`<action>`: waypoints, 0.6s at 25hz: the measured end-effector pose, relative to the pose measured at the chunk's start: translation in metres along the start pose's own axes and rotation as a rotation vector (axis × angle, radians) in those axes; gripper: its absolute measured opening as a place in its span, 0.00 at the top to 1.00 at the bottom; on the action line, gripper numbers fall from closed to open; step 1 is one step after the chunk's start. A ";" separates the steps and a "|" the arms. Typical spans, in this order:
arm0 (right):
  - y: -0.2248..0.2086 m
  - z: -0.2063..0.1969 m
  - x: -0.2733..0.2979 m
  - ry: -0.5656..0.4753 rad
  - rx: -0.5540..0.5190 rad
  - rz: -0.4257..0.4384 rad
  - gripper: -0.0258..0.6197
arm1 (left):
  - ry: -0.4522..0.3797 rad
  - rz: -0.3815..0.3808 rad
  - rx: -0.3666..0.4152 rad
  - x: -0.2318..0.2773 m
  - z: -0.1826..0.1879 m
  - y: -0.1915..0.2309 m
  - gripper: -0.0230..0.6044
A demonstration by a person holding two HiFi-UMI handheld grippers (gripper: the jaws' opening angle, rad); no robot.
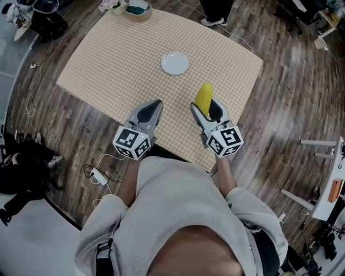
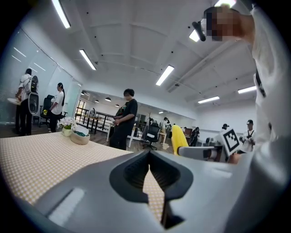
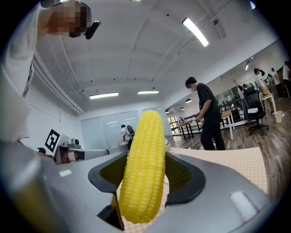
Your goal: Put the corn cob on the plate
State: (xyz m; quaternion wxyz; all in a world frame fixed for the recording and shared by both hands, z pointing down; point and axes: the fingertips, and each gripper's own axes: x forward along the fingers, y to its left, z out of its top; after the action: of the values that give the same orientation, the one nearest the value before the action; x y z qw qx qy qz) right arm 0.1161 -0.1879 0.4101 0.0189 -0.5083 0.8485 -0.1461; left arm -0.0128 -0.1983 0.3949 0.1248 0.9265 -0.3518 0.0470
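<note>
The yellow corn cob [image 1: 203, 97] stands upright between the jaws of my right gripper [image 1: 207, 109], which is shut on it over the near right part of the checkered table [image 1: 108, 59]. In the right gripper view the corn cob [image 3: 144, 173] fills the middle, with both pads pressing on its sides. The white plate [image 1: 174, 63] lies empty further out on the table, a little left of the cob. My left gripper [image 1: 155, 105] hovers at the near table edge, shut and holding nothing. The left gripper view shows its jaws together and the corn cob [image 2: 178, 140] to the right.
A bowl [image 1: 137, 9] and small flowers sit at the table's far edge. A person's shoes [image 1: 214, 21] stand beyond the table. A power strip [image 1: 97, 176] and cables lie on the wood floor at left. White furniture [image 1: 326, 178] stands at right.
</note>
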 end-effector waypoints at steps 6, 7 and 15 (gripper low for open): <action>-0.008 -0.015 0.011 0.037 0.026 -0.032 0.56 | 0.040 -0.026 -0.024 0.014 -0.012 0.014 0.95; -0.010 -0.017 0.014 0.045 0.029 -0.040 0.56 | 0.041 -0.030 -0.024 0.017 -0.011 0.017 0.95; -0.018 -0.043 0.028 0.105 0.065 -0.072 0.56 | 0.060 -0.031 -0.059 0.026 -0.028 0.038 0.95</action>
State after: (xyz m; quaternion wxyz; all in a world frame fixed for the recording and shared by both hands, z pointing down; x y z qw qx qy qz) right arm 0.1106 -0.2105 0.4598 -0.0145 -0.5293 0.8243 -0.2006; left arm -0.0184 -0.2352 0.4337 0.1632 0.9260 -0.3345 0.0626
